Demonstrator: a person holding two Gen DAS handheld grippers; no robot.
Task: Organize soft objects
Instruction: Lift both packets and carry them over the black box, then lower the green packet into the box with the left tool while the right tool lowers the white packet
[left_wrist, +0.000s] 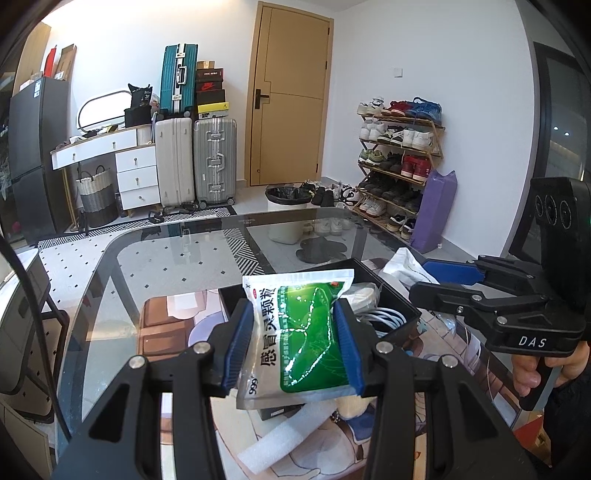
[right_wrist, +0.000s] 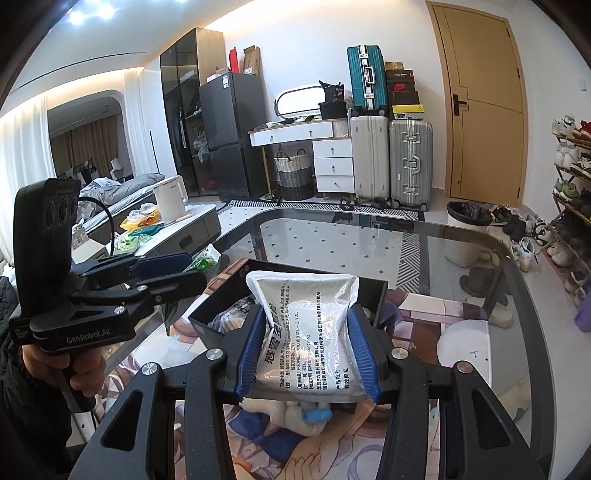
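My left gripper (left_wrist: 293, 341) is shut on a green medicine pouch (left_wrist: 295, 332) and holds it above the glass table, just in front of a black box (left_wrist: 391, 291). My right gripper (right_wrist: 308, 350) is shut on a silver-backed medicine pouch (right_wrist: 310, 332), also held over the black box (right_wrist: 291, 273). The box holds white cables and wrapped items. Each gripper shows in the other's view: the right one (left_wrist: 432, 277) at right, the left one (right_wrist: 192, 266) at left, where a green pouch edge (right_wrist: 203, 263) peeks out. A plush toy (right_wrist: 291, 413) lies below on the printed mat.
A white foam roll (left_wrist: 280, 439) lies on the mat (left_wrist: 162, 317) near me. A white bag (left_wrist: 402, 264) lies right of the box. Beyond the glass table (left_wrist: 177, 251) stand suitcases, a dresser, a bin (left_wrist: 288, 201) and a shoe rack (left_wrist: 399, 162).
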